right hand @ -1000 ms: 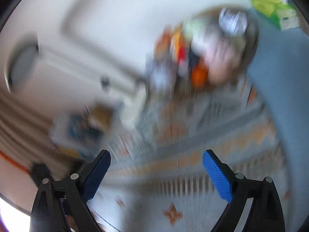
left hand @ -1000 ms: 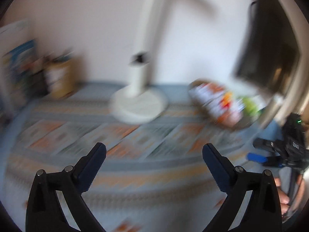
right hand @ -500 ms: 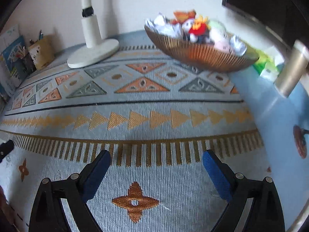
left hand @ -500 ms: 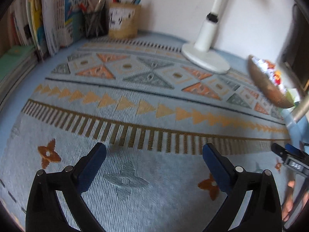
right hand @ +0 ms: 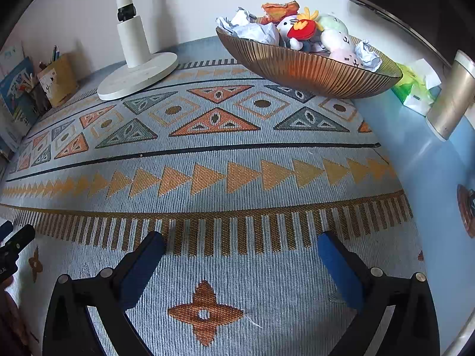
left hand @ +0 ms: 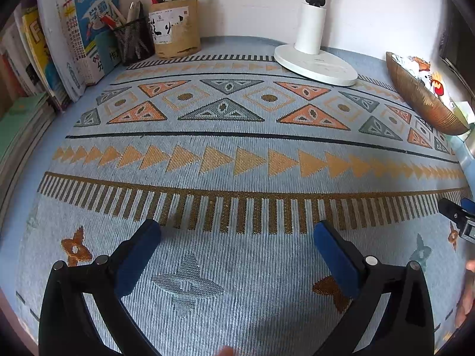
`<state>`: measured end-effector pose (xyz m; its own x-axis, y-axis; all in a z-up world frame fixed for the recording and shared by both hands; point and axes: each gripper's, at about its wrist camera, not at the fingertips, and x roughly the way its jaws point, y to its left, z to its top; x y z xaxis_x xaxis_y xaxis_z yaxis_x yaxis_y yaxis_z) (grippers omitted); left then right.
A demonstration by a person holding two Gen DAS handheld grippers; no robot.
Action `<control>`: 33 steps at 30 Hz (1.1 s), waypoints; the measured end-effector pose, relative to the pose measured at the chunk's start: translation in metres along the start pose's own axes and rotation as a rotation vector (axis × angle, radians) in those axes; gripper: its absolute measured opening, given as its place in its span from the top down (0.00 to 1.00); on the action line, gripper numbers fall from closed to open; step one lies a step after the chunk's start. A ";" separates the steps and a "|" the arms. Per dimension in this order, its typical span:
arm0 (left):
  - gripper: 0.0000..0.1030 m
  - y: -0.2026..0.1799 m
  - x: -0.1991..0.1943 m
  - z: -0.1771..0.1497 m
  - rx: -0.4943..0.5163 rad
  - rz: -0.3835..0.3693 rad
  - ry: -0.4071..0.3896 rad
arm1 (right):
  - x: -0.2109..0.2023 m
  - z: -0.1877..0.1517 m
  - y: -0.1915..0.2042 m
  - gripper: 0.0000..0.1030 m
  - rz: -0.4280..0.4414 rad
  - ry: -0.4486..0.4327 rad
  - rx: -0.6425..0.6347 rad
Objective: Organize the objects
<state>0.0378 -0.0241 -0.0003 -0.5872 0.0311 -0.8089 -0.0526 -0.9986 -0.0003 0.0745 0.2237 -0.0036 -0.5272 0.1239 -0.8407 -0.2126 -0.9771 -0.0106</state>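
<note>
Left wrist view, contents by size, largest first.

1. Patterned mat point(left hand: 237, 154): blue woven cloth with triangle bands, covering most of the desk. Its middle is bare of loose items in both views.
2. Books point(left hand: 44, 53): upright row along the left edge, spines packed together, likely kept there to leave the mat free.
3. Lamp point(left hand: 314, 59): white, its round base at the back near the wall, out of the working area.
4. Bowl point(right hand: 308, 68): ribbed brown dish at the back right, resting on the mat. It holds the task's things: soft toys point(right hand: 299, 28) and crumpled paper balls point(right hand: 252, 28), heaped together. Judged: the bowl serves as the collecting place, and with no loose item on the mat the scene fits either a finished tidy-up or a bowl waiting to be emptied and sorted.
5. Tissue pack point(right hand: 415, 89): green and white, just behind the bowl, beside a metal cylinder point(right hand: 451, 98).
6. Pen pots point(left hand: 175, 26): one tan, one black mesh, side by side in the back left corner, pens standing upright.
7. Left gripper point(left hand: 237, 246): low over the near mat, jaws spread wide, nothing between the blue pads.
8. Right gripper point(right hand: 240, 255): likewise low and near, jaws wide apart, holding nothing; bowl well ahead of it.
</note>
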 end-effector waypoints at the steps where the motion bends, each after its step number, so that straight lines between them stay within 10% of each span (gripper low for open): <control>1: 0.00 0.001 0.000 0.000 0.000 -0.004 -0.003 | 0.000 0.000 0.000 0.00 0.002 0.000 0.000; 33: 0.00 0.002 0.002 0.001 0.006 -0.014 -0.001 | -0.001 -0.001 0.004 0.00 0.012 0.000 -0.017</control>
<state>0.0354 -0.0263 -0.0012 -0.5874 0.0450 -0.8080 -0.0657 -0.9978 -0.0078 0.0752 0.2191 -0.0039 -0.5296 0.1126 -0.8407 -0.1923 -0.9813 -0.0103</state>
